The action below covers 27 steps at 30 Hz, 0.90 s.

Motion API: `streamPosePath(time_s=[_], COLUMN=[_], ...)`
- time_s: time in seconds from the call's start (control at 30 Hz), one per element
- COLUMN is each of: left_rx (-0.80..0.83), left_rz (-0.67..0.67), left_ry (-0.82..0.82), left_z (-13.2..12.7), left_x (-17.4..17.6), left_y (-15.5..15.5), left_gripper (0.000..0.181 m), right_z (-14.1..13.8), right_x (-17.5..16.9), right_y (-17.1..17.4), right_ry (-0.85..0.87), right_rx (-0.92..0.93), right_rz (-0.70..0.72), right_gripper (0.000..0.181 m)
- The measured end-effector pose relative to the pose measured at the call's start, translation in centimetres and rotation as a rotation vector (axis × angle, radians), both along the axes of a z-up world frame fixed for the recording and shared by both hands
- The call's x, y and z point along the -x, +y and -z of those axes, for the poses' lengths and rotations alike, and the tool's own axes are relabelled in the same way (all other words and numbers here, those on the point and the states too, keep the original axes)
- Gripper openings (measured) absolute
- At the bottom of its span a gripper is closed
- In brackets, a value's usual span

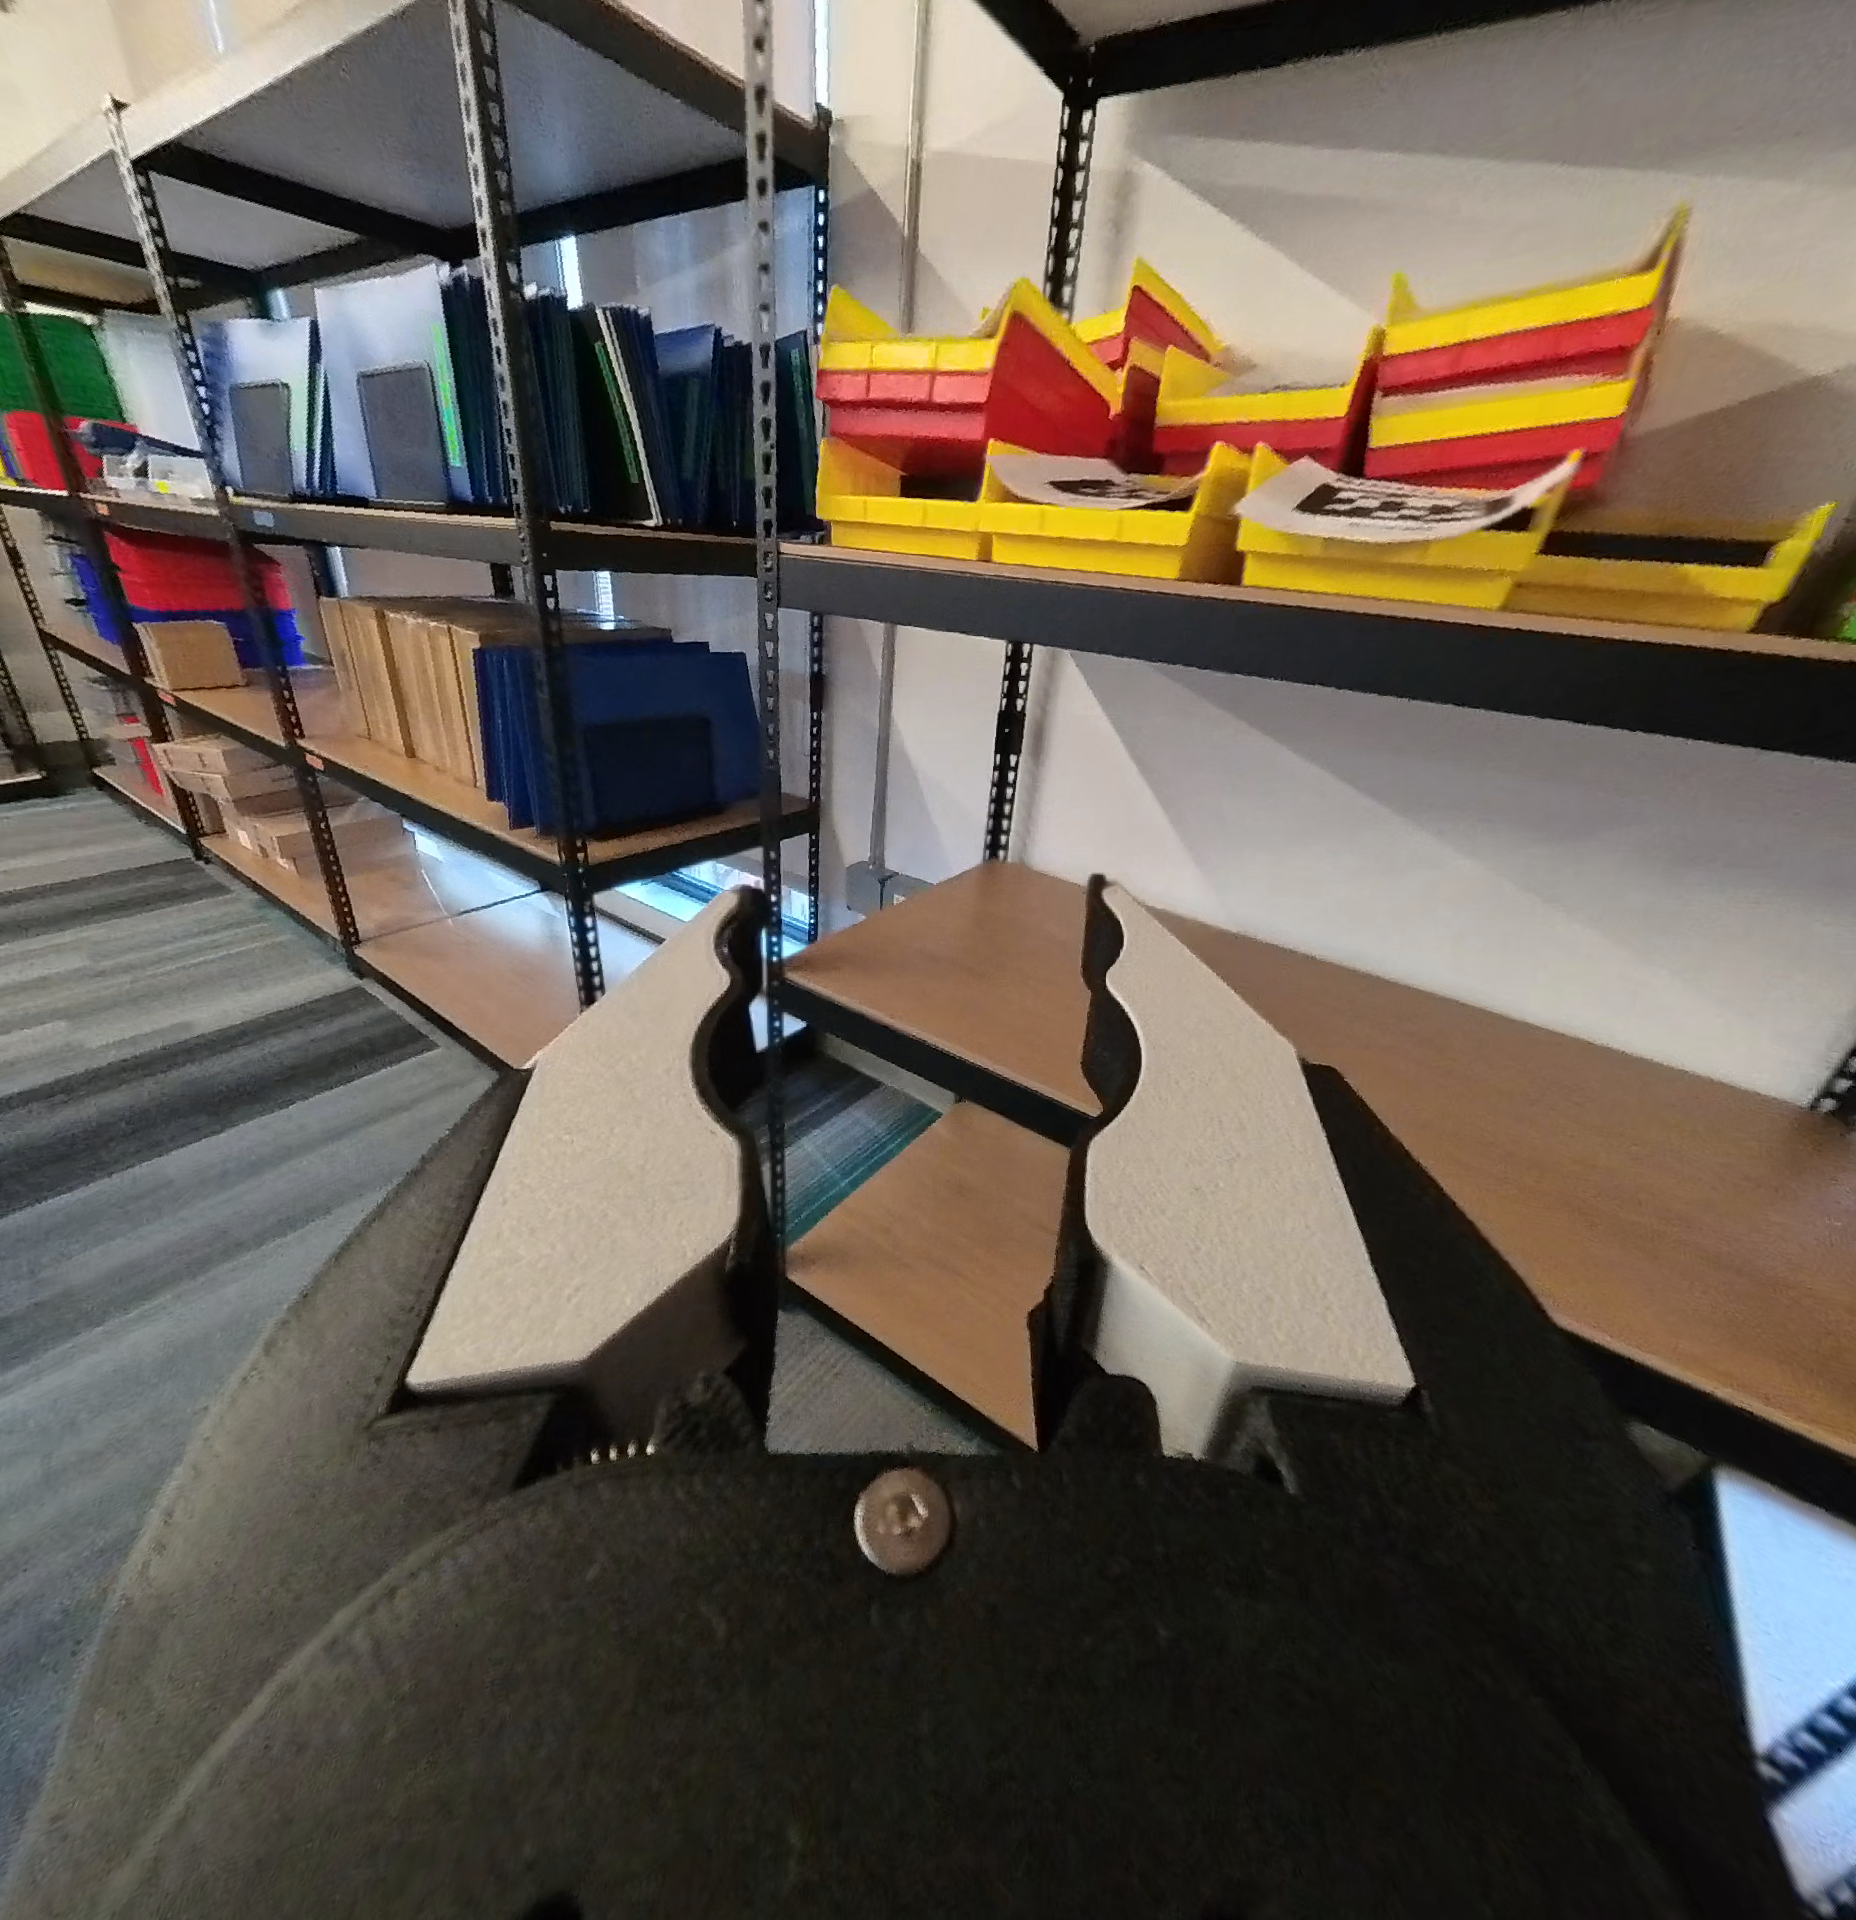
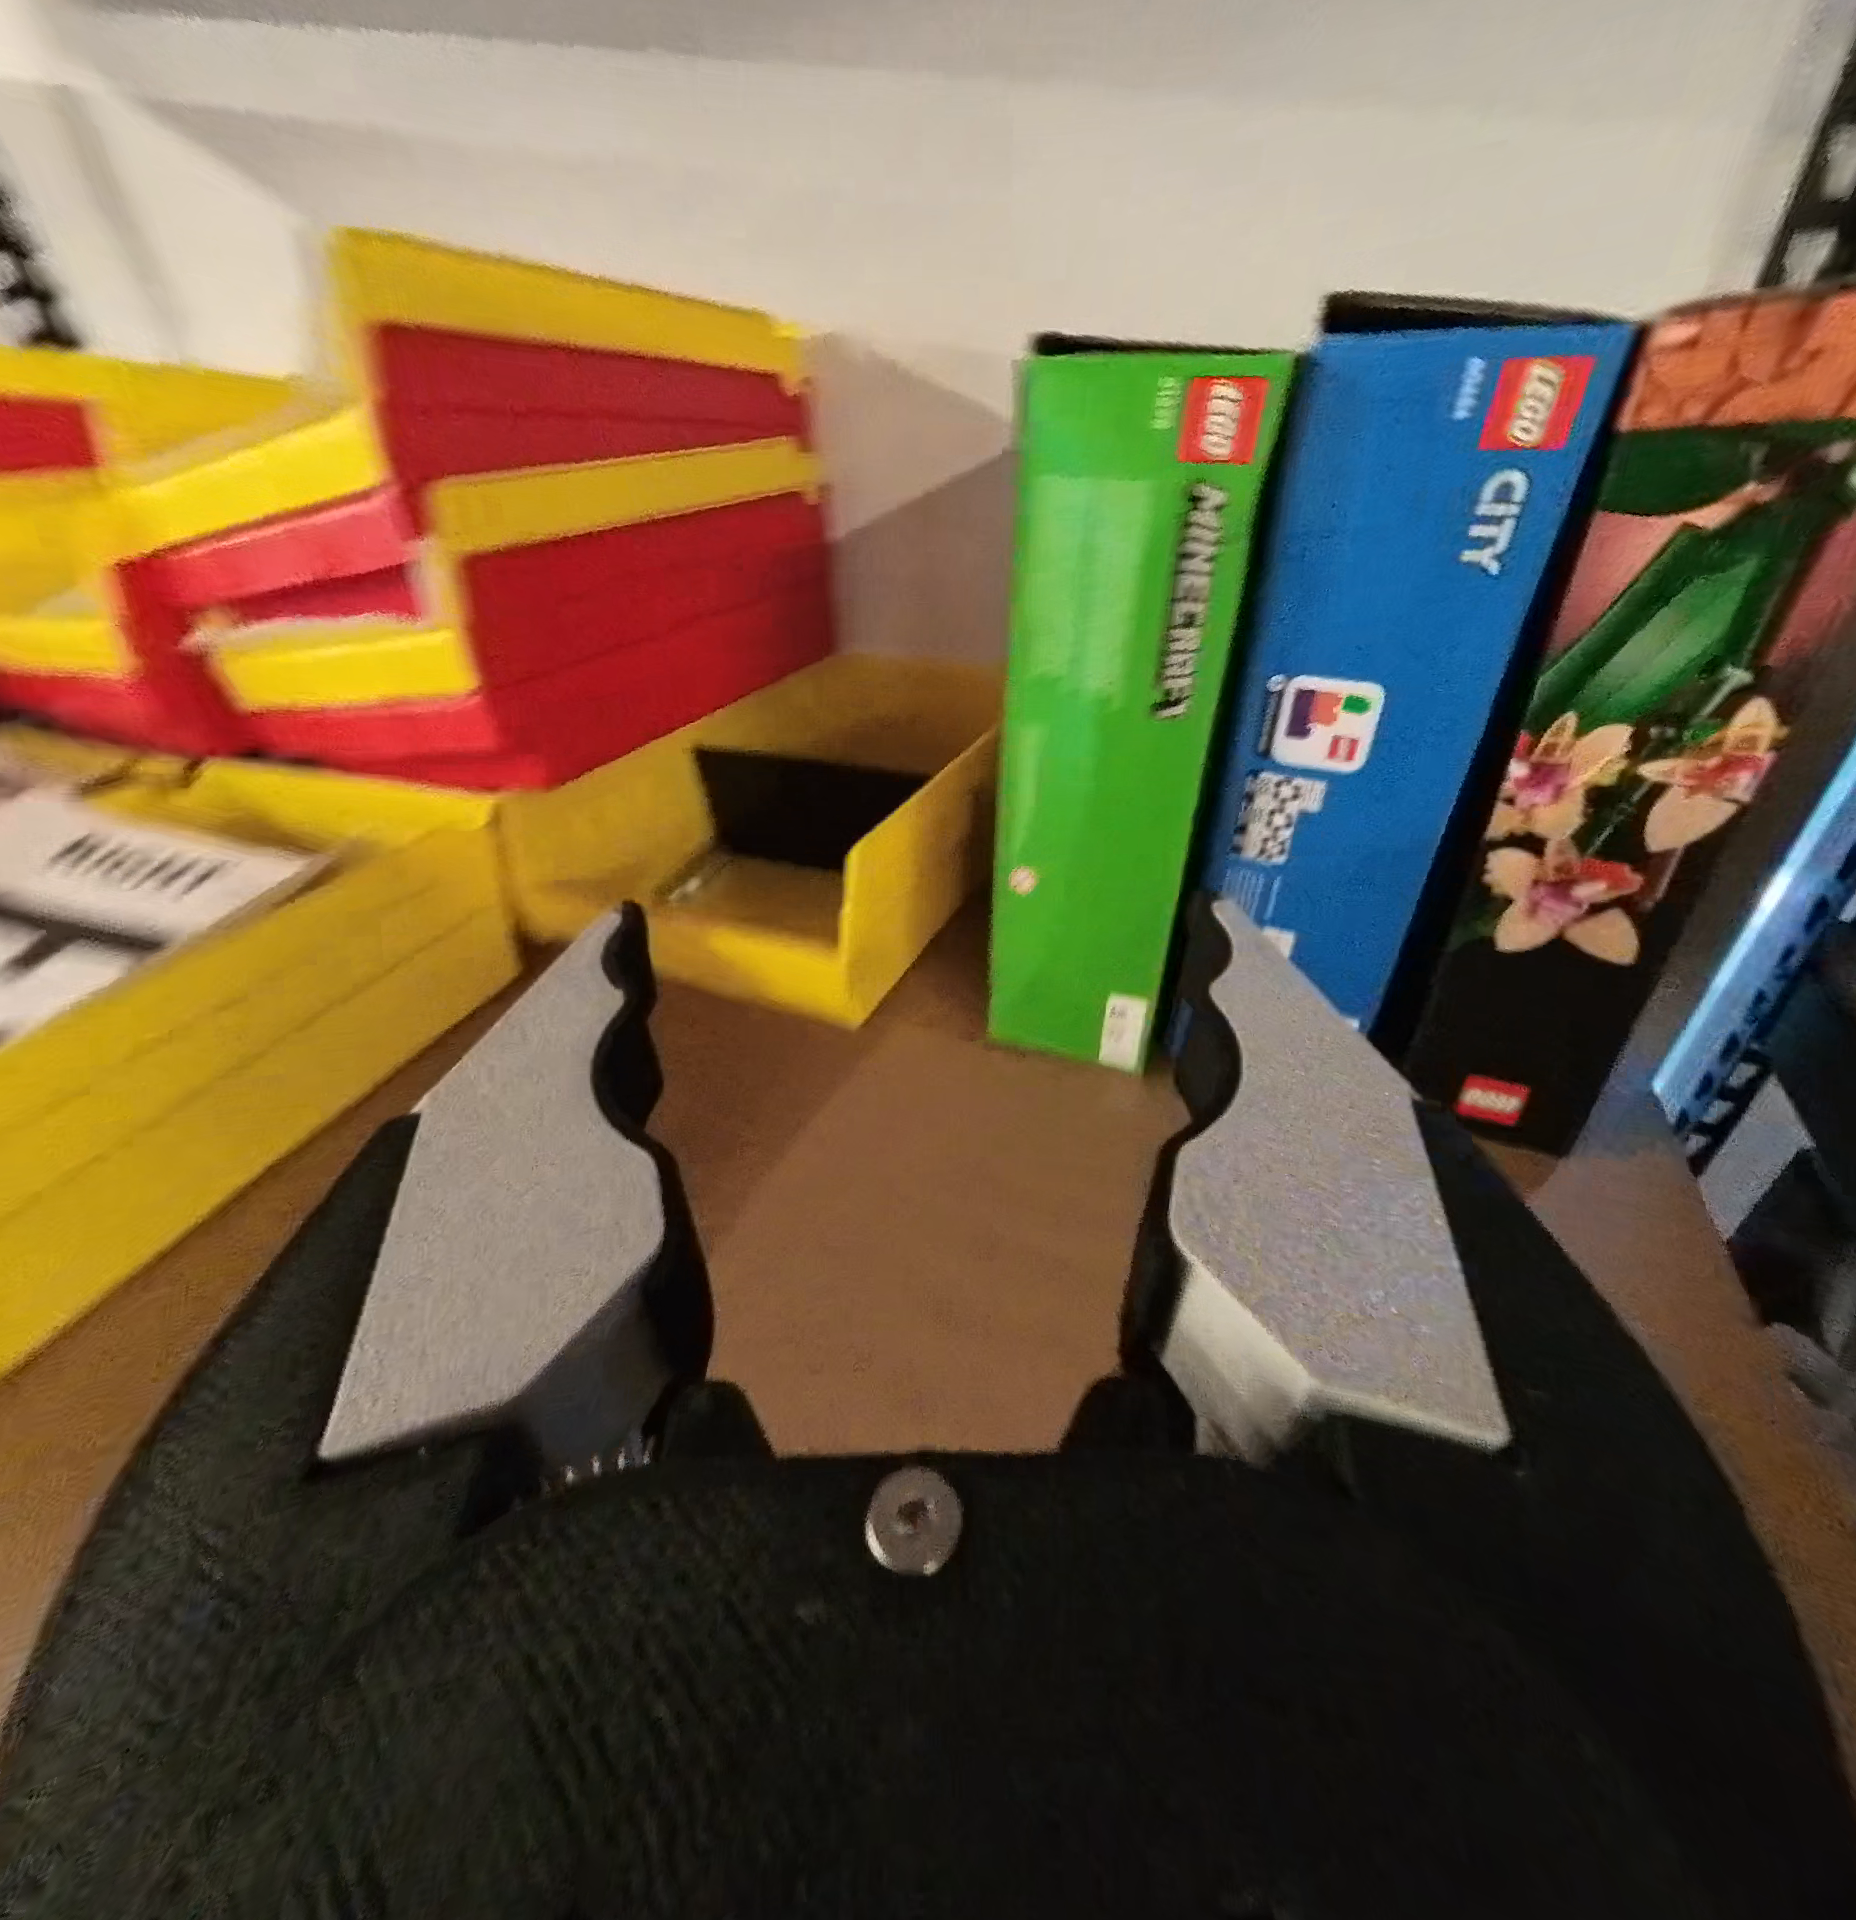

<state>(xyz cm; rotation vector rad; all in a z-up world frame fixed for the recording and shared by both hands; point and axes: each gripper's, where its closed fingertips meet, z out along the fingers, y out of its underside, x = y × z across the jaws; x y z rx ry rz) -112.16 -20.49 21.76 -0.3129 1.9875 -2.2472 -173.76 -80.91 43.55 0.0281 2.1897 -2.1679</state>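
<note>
Right tongs (image 2: 919,925) agape near green box (image 2: 1121,707), logo-stickered.

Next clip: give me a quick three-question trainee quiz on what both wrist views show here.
1. True or false: the right gripper is shut on the green box.
2. Which box stands directly right of the green box: (a) the blue box, (b) the black box with flowers, (c) a brown carton?
3. In the left wrist view, what does the open left gripper hold?

Key
1. False: it is open and holds nothing, above the wooden shelf.
2. (a).
3. Nothing; a black shelf post and bare shelf boards lie beyond it, with yellow and red bins higher up.
</note>
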Motion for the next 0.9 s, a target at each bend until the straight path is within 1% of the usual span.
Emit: streamPosePath(time_s=[0.07, 0.13, 0.2, 0.23, 0.33, 0.37, 0.4, 0.43, 0.5, 0.6, 0.7, 0.8, 0.9], left_rx=[0.004, 0.007, 0.018, 0.017, -0.022, -0.012, -0.007, -0.017, -0.058, -0.059, -0.033, -0.026, -0.001], left_rz=[-0.007, -0.043, -0.022, 0.001, 0.023, 0.045, 0.076, 0.109, 0.171, 0.304, 0.468, 0.655, 0.837], left_ry=[-0.018, -0.016, 0.0, -0.01, -0.024, -0.009, 0.003, -0.001, -0.045, -0.067, -0.085, -0.1, -0.088], left_z=[-0.3, -0.8, -1.7, -2.0, -2.2, -2.4, -2.6, -2.5, -2.0, -2.0, -2.5, -3.0, -4.3], left_x=[-2.2, -4.6, -6.2, -6.8, -9.0, -9.5, -9.7, -9.9, -10.5, -10.7, -10.0, -7.9, -4.5], left_y=[-4.4, -8.7, -13.4, -15.8, -22.2, -24.2, -26.2, -28.2, -32.2, -37.9, -43.0, -46.9, -48.9], left_gripper=[0.061, 0.06, 0.06, 0.06, 0.06, 0.06, 0.059, 0.059, 0.059, 0.057, 0.057, 0.057, 0.058], right_z=[-0.3, -0.1, 0.2, 0.4, 1.5, 1.8, 1.4, 1.7, 1.7, 1.8, 1.8, 1.8, 1.7], right_x=[1.9, 3.4, 5.1, 5.4, 6.8, 6.9, 6.9, 7.3, 7.1, 6.7, 5.3, 2.9, -0.1], right_y=[-4.9, -8.9, -11.8, -13.1, -15.6, -16.4, -16.8, -17.1, -17.5, -16.3, -12.9, -7.2, 1.4], right_ry=[-0.053, -0.052, 0.007, 0.021, 0.069, 0.066, 0.115, 0.148, 0.134, 0.114, 0.104, 0.114, 0.112], right_rx=[0.0, 0.006, 0.017, 0.022, -0.006, -0.017, 0.007, -0.029, -0.041, -0.052, -0.049, -0.053, -0.061], right_rz=[0.071, 0.15, 0.254, 0.285, 0.404, 0.412, 0.431, 0.456, 0.431, 0.404, 0.361, 0.265, 0.151], right_gripper=[0.101, 0.101, 0.102, 0.102, 0.1, 0.102, 0.097, 0.093, 0.089, 0.088, 0.089, 0.089, 0.089])
